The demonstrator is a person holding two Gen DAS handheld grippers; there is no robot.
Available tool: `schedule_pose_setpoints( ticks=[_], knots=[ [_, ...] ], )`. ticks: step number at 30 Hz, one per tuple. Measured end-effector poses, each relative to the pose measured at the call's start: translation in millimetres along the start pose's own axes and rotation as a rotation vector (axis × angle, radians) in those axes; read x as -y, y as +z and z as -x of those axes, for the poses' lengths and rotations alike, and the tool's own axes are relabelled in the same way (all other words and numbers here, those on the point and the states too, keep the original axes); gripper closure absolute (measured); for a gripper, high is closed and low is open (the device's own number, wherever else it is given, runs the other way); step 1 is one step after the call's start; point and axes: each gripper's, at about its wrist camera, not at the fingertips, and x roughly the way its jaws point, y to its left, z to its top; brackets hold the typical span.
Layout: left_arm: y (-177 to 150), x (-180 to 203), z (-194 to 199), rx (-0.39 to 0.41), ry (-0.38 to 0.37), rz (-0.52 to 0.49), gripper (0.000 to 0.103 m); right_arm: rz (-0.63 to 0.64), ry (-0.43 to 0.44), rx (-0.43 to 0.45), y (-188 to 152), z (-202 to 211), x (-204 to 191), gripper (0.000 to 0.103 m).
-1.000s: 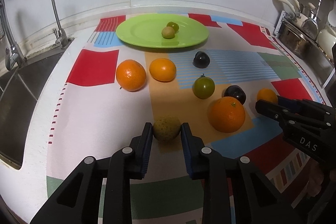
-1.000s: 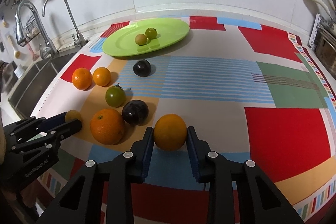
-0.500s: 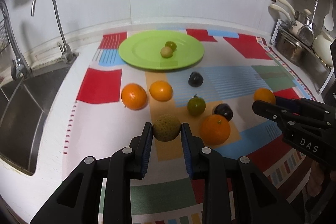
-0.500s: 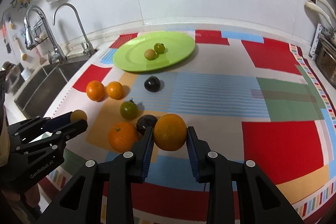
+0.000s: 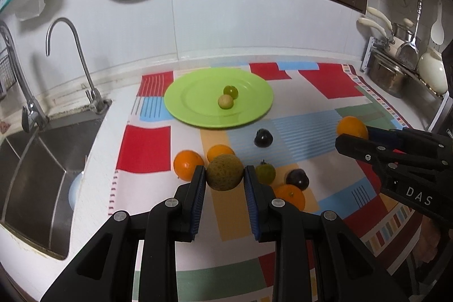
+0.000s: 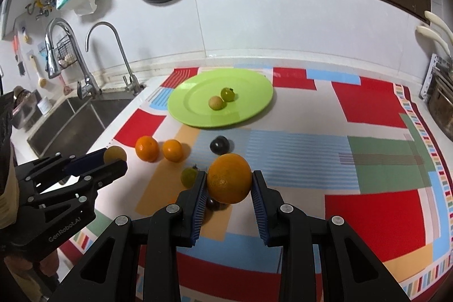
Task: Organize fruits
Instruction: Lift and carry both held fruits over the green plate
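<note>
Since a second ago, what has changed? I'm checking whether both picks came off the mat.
Both tongs rose, each lifting its fruit clear of the patterned mat: the left tongs the rough brownish-green round fruit, the right tongs the smooth orange. Both grips unchanged. The green plate, its two small fruits and the loose fruit stayed put.

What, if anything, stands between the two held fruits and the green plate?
Nothing blocks the way. Both fruits, the brownish fruit in the left gripper and the orange in the right gripper, are lifted above the loose fruit on the mat. The plate holds two small fruits near its middle, with bare room around them.
</note>
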Motion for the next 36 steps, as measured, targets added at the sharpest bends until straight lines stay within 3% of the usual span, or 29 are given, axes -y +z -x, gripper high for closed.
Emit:
schedule_pose_setpoints(
  ticks=[8, 17, 36],
  knots=[
    [29, -2, 0, 0.056, 0.01, -0.058, 0.075, 0.021, 0.042, 0.048, 29, -1, -3, 0.071],
    [68, -17, -17, 0.098, 0.009, -0.055, 0.075, 0.044, 0.08, 0.096, 73, -21, -5, 0.071],
    [119, -35, -87, 0.036, 0.001, -0.071, 0.075, 0.049, 0.133, 0.033, 135, -104, 9, 0.071]
  ],
)
